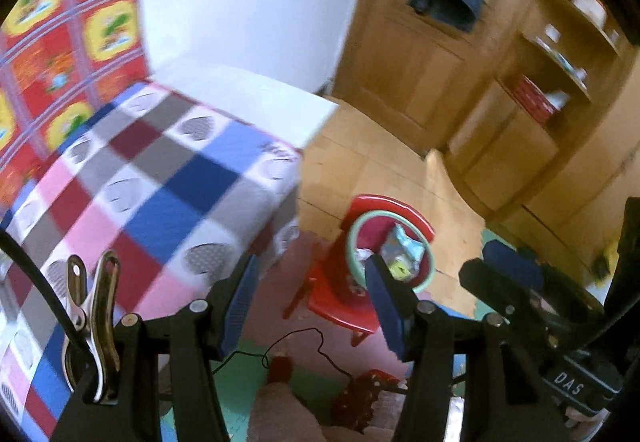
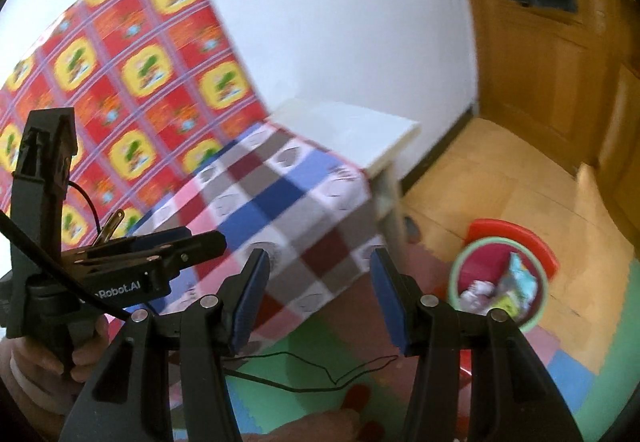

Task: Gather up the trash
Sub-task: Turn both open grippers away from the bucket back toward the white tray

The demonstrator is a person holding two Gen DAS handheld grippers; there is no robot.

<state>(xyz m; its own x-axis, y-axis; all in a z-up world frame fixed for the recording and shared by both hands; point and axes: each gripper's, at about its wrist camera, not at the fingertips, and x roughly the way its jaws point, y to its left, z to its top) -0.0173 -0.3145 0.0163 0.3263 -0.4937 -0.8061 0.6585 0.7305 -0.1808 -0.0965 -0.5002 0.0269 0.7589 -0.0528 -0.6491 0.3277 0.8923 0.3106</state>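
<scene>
On the red stool, the trash basket stands upright, mouth up.

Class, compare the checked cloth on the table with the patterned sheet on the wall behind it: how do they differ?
The checked cloth lies flat and hangs over the table edge; the patterned sheet hangs upright. The cloth has blue, white, pink and maroon squares; the sheet repeats yellow panels on red. Both show grid patterns.

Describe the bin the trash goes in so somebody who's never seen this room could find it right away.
Start at the table with the checked cloth, then look down past its corner to the wooden floor. There a red plastic stool carries a small round bin with a pale green rim, wrappers and crumpled paper already inside. Nothing else nearby is round and green-rimmed.
</scene>
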